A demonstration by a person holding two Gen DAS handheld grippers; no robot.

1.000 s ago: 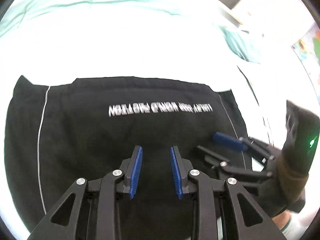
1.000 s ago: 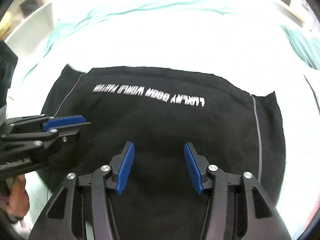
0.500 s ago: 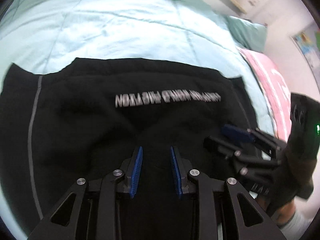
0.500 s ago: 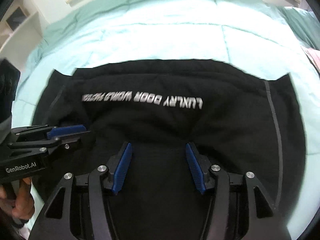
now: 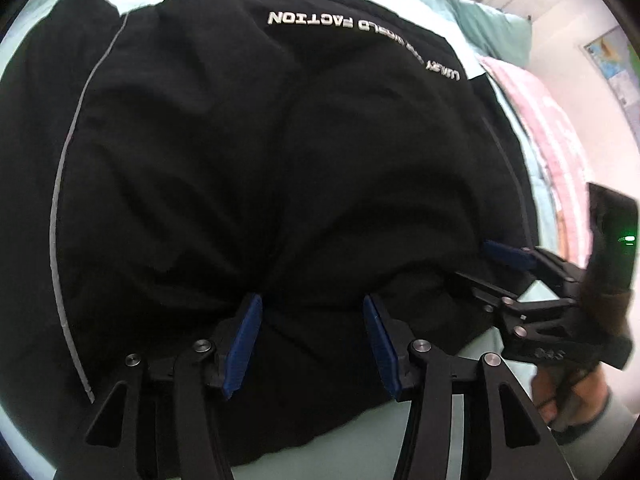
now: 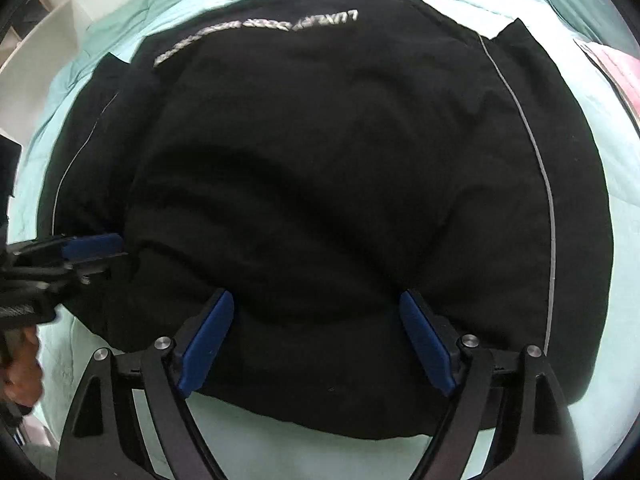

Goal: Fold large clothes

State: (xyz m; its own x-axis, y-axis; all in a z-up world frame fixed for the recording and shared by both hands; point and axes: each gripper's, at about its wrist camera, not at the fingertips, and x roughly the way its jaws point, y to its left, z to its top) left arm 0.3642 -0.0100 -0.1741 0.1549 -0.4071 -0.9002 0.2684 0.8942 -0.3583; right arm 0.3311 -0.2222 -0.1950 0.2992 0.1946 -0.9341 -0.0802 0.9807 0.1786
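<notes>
Jaws of the left gripper (image 5: 312,344) are opening, blue pads apart over black fabric and pressing on nothing. The right gripper (image 6: 316,340) is opening too, wider, its pads (image 6: 424,340) standing clear of the cloth between them. Outward from both lies the black garment (image 5: 260,152), spread on the pale green bed cover (image 6: 248,420) with white lettering (image 5: 316,20) at 12 o'clock (upside down in the left view) and grey piping (image 6: 536,160) towards 2 o'clock. A pink blanket (image 5: 548,128) sits at 2 o'clock in the left view. No container shows.
</notes>
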